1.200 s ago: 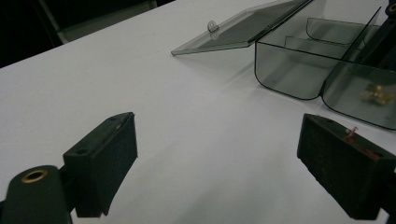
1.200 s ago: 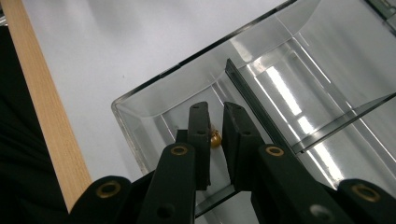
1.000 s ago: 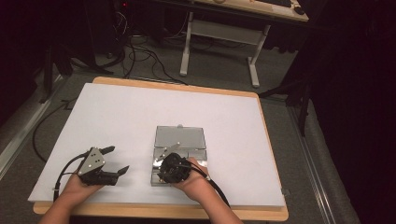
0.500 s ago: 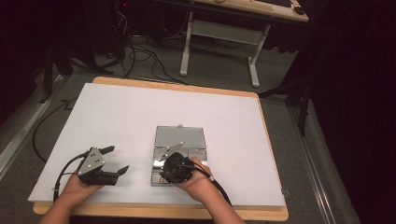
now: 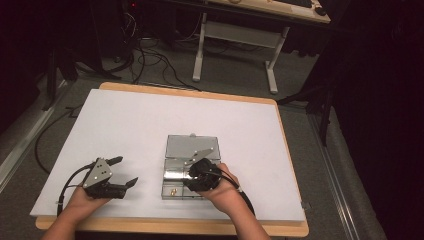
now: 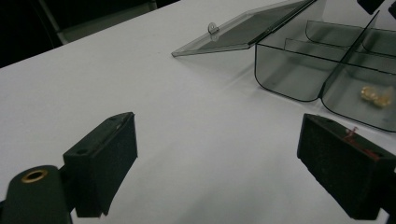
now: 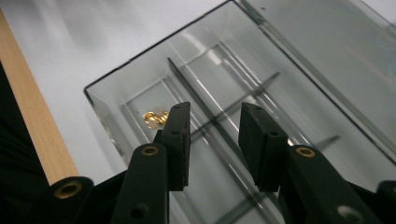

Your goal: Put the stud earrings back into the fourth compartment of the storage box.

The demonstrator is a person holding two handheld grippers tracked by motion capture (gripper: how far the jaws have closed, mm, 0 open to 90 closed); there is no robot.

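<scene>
Jaws of right hand-held gripper [image 7: 212, 140] have just been opening, empty.

A clear divided box [image 5: 176, 186], lid laid open, holds small gold pieces [image 7: 155, 118] in a near compartment

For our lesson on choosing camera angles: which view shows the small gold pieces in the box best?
The left gripper view: the gold pieces lie unobstructed in a near compartment of the clear box. The right gripper view has a jaw partly covering them; the high view shows a tiny speck.
</scene>
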